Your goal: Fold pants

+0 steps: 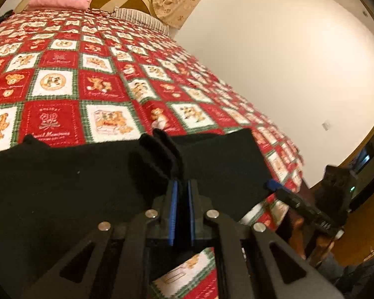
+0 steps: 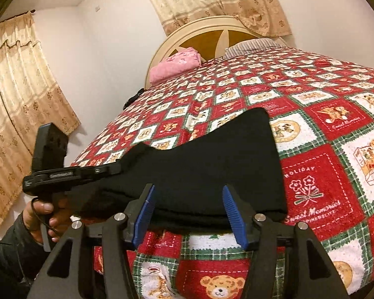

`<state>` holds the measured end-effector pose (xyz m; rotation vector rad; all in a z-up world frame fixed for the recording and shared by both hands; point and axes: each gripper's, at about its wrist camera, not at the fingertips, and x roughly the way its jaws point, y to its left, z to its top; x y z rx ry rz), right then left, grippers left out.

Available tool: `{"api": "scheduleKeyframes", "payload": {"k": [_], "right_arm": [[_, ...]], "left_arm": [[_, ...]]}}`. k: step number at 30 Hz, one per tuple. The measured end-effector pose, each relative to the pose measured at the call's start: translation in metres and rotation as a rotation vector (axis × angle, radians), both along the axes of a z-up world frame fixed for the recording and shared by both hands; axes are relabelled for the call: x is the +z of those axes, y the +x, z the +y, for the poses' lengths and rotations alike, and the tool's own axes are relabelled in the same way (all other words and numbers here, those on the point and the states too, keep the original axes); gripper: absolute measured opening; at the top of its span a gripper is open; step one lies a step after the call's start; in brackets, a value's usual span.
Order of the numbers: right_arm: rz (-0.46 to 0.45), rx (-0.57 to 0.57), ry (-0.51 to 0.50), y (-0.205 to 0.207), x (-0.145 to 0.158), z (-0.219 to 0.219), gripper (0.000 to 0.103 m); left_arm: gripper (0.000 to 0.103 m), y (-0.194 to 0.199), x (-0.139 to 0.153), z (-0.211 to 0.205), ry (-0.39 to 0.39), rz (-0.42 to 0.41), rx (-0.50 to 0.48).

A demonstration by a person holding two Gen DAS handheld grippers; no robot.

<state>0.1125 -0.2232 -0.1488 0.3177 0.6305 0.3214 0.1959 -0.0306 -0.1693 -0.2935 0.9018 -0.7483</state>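
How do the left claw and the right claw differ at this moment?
The left claw is shut, its tips over the black pants; the right claw is open, and nothing is between its pads. The left sits at the pants' side edge; the right faces their near folded edge. Both have blue pads and point down at the bed.

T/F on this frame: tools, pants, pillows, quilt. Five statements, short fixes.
1. The left tool is shut. True; its fingers lie over the black pants.
2. The right tool is clamped on the pants. False: it is open, pads apart at the near edge.
3. The pants lie on a red checked quilt. True.
4. The pillow at the headboard is blue. False: pink.
5. The pants hang off the floor-side edge entirely. False: they rest on the bed.
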Motion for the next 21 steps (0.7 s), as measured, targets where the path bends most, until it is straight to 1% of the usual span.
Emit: {"api": "scheduleKeyframes", "payload": {"k": [2,3,4,5,6,7,9,10,13,15,17,19,21], "right_arm": [[0.005,-0.008,0.005,0.0,-0.001,-0.001,0.057],[0.006,-0.009,0.006,-0.001,-0.001,-0.001,0.057],[0.01,-0.008,0.003,-0.001,-0.002,-0.001,0.057],[0.014,-0.006,-0.003,-0.001,-0.002,0.0,0.057],[0.018,-0.001,-0.012,0.0,-0.002,0.001,0.057],[0.02,0.002,-0.018,-0.001,-0.002,0.001,0.057],[0.016,0.008,-0.032,-0.001,0.0,0.003,0.057],[0.011,0.013,-0.038,-0.001,0.003,0.003,0.057],[-0.01,0.023,-0.065,0.003,0.012,0.006,0.058],[-0.02,0.032,-0.082,0.015,0.021,0.008,0.059],[-0.01,0.027,-0.113,0.031,0.024,0.009,0.067],[0.011,0.005,-0.157,0.05,0.023,0.009,0.067],[0.045,-0.007,-0.176,0.069,0.017,0.005,0.067]], "left_arm": [[0.009,0.0,-0.007,0.001,0.004,0.013,0.01],[0.009,0.001,-0.01,0.002,0.017,0.015,0.021],[0.009,0.001,-0.015,0.003,0.05,0.008,0.034],[0.009,0.001,-0.017,0.004,0.063,0.004,0.038],[0.009,0.0,-0.021,0.007,0.058,0.01,0.039],[0.009,-0.001,-0.021,0.009,0.049,0.008,0.044],[0.009,-0.006,-0.017,0.013,0.046,-0.024,0.048],[0.009,-0.008,-0.014,0.015,0.054,-0.045,0.056],[0.009,-0.005,-0.012,0.014,0.071,-0.061,0.066],[0.009,-0.001,-0.016,0.014,0.092,-0.066,0.076],[0.009,0.002,-0.023,0.015,0.091,-0.043,0.075],[0.009,0.001,-0.027,0.014,0.1,-0.04,0.075],[0.01,-0.001,-0.026,0.014,0.104,-0.047,0.073]]}}
